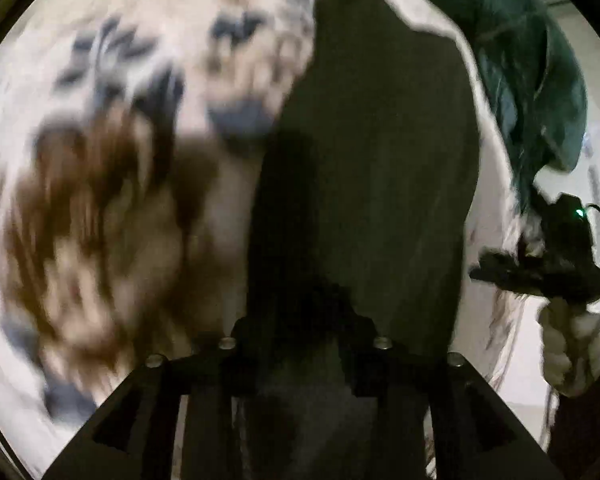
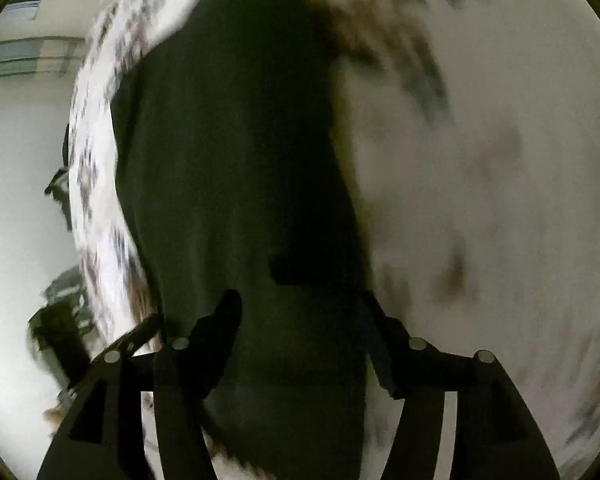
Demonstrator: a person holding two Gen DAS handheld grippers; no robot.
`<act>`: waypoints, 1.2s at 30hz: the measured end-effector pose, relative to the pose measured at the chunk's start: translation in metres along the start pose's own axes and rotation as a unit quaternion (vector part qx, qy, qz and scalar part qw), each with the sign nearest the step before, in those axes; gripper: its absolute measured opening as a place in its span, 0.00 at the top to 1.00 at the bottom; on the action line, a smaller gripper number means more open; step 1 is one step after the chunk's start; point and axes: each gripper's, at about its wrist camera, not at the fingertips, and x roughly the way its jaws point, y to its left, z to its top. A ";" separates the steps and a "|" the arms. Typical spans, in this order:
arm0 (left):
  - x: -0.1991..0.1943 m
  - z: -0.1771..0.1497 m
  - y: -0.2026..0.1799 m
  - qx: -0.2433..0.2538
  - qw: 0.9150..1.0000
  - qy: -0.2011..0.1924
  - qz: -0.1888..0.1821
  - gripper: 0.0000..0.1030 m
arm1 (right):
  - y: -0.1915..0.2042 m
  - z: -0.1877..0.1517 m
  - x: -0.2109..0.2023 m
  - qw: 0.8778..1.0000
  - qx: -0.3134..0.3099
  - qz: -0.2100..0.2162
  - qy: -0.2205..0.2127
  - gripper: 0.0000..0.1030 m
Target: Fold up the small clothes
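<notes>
A dark green garment (image 1: pixel 372 168) hangs lifted in front of both cameras over a white cloth with a brown and blue flower print (image 1: pixel 100 184). My left gripper (image 1: pixel 300 320) is shut on the garment's edge, the fabric draped over its fingers. In the right wrist view the same dark garment (image 2: pixel 236 168) fills the middle, and my right gripper (image 2: pixel 300 320) is closed on it, its fingers partly buried in fabric. The right gripper also shows in the left wrist view (image 1: pixel 556 264), held by a white-gloved hand. Both views are motion-blurred.
A teal garment (image 1: pixel 540 80) lies bunched at the upper right of the left wrist view. The patterned cloth (image 2: pixel 480 200) covers the surface. Pale floor and a wall (image 2: pixel 16 120) show at the left of the right wrist view.
</notes>
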 end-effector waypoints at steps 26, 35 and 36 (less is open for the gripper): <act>-0.032 -0.118 0.028 -0.110 0.994 -0.023 0.000 0.51 | -0.035 -0.232 0.093 0.996 0.062 -0.013 0.059 0.91; -0.035 -0.107 0.021 -0.085 0.995 -0.049 -0.001 0.95 | -0.018 -0.246 0.082 0.996 0.080 -0.034 0.035 0.87; -0.035 -0.107 0.021 -0.081 0.995 -0.050 0.002 0.95 | -0.020 -0.246 0.083 0.995 0.087 -0.035 0.034 0.87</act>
